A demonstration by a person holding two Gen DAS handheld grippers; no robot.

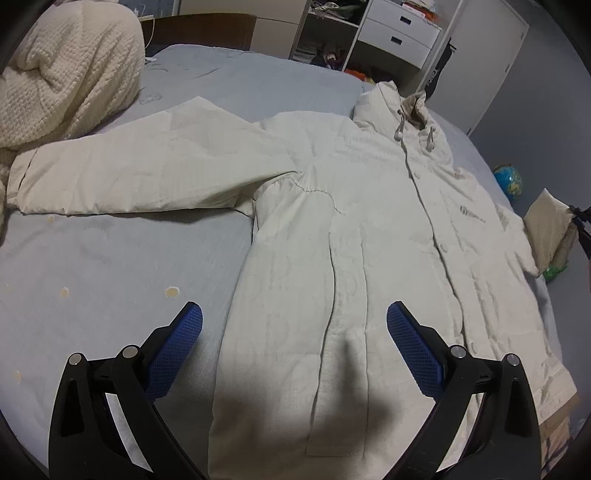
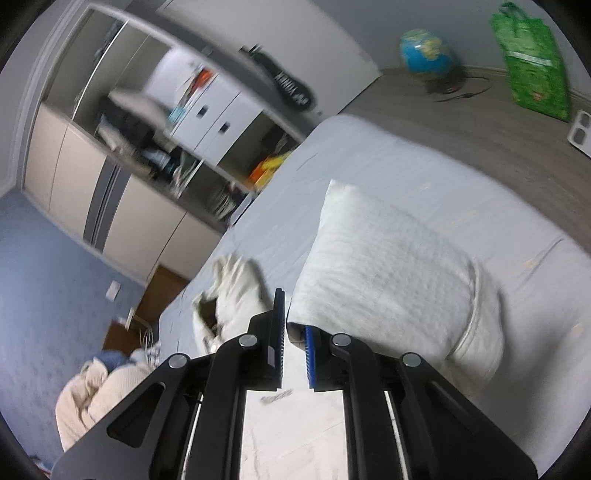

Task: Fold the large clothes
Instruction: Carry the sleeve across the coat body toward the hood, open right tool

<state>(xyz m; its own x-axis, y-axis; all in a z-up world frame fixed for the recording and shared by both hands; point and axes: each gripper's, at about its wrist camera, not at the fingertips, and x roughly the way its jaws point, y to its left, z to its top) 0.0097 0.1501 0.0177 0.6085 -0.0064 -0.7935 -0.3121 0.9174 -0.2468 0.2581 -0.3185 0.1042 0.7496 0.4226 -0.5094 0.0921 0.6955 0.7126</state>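
Observation:
A large cream hooded coat [image 1: 332, 221] lies face up on the blue-grey bed [image 1: 110, 266], one sleeve [image 1: 129, 177] stretched out to the left. My left gripper [image 1: 294, 314] hovers open over the coat's lower body, with nothing between its blue pads. The coat's other sleeve [image 2: 388, 266] is lifted off the bed, and my right gripper [image 2: 294, 326] is shut on its cuff end. In the left wrist view that raised sleeve [image 1: 546, 229] shows at the far right edge, with part of the right gripper [image 1: 580, 225] beside it.
A cream knitted blanket [image 1: 66, 74] is heaped at the bed's back left. Shelves with white drawers [image 1: 399, 33] stand behind the bed. A globe [image 2: 424, 51] and a green bag [image 2: 532, 62] sit on the floor past the bed's edge.

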